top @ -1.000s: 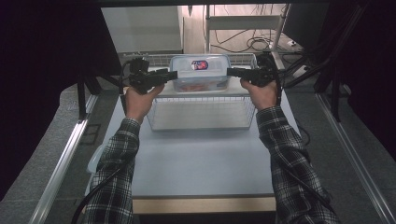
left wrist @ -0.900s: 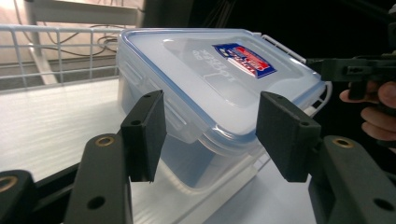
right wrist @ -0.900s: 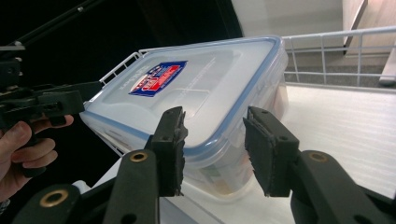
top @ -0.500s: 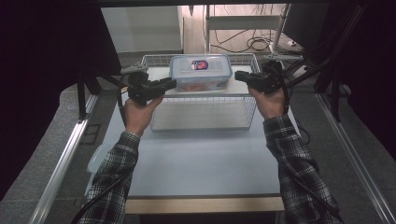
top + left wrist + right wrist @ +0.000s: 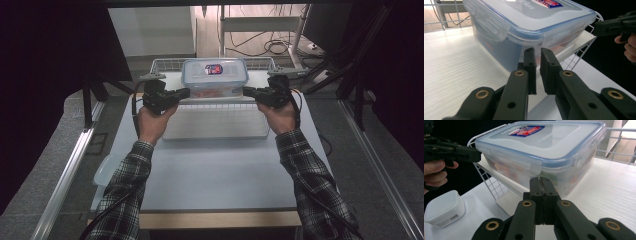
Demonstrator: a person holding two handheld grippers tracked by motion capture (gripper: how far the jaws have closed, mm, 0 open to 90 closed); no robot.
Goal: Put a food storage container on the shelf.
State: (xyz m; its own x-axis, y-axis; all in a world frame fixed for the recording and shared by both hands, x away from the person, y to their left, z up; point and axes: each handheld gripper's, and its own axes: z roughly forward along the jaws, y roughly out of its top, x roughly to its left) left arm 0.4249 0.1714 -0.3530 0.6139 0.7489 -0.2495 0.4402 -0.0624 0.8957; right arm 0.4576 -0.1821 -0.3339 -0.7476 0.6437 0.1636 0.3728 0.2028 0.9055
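Since the earlier frames: both grippers and the clear lidded container (image 5: 215, 77) sit higher in frame, farther up the bench (image 5: 210, 175). Container: upper centre, over the far part of the wire basket (image 5: 216, 122); whether it rests there cannot be told. Left gripper (image 5: 184, 93): jaws slightly apart, at container's left end. Right gripper (image 5: 247, 91): jaws together, at right end. Progress: move apparently underway; set-down and release remain.
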